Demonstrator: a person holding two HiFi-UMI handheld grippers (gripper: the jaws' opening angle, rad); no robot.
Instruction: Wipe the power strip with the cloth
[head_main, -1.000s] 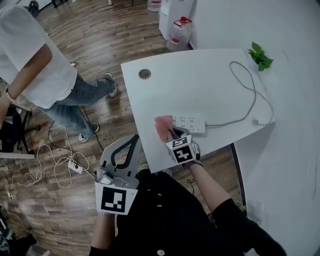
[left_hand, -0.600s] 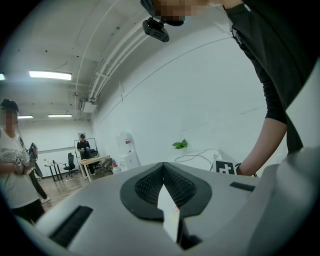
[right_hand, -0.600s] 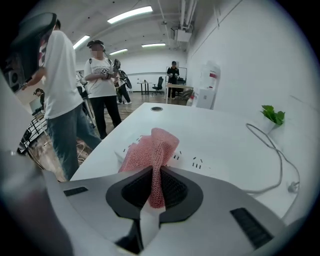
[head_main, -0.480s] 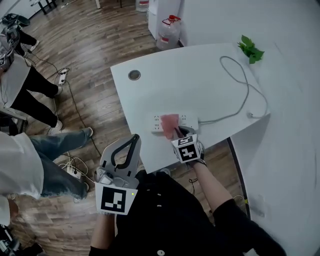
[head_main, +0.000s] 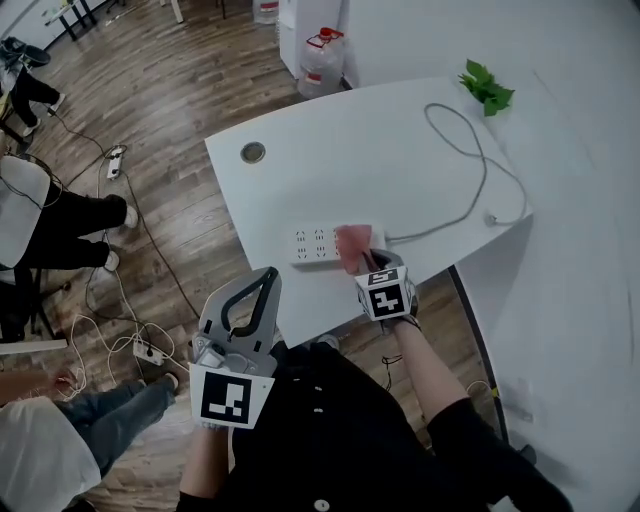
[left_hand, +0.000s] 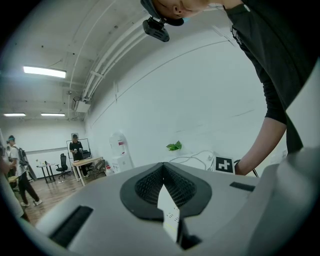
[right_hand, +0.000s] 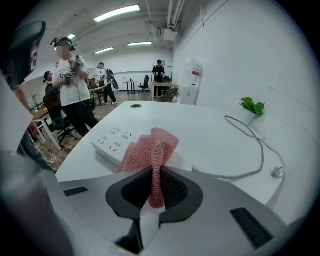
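Right tool (right_hand: 159, 176) is pinching the pink cloth (right_hand: 152, 150) between its jaws. The cloth is draping over one end of the white power strip (right_hand: 112, 142), which is lying flat on the white table (right_hand: 200, 125). Left tool (left_hand: 164, 175) is staying pressed together, and it is pointing up toward a white wall.

From the head view, the left tool (head_main: 266, 278) is hanging off the table, over the wooden floor (head_main: 150, 100). The right tool (head_main: 366, 264) is reaching in from the near edge. That view is also showing the strip's grey cable (head_main: 470, 170) looping across to the far right side, a round grommet (head_main: 252, 152) near the far left corner and a green plant (head_main: 485, 87) at the back. The right gripper view is adding people standing (right_hand: 75, 85) in the room behind. The strip is sitting near the table's front edge, with bare tabletop stretching beyond it.
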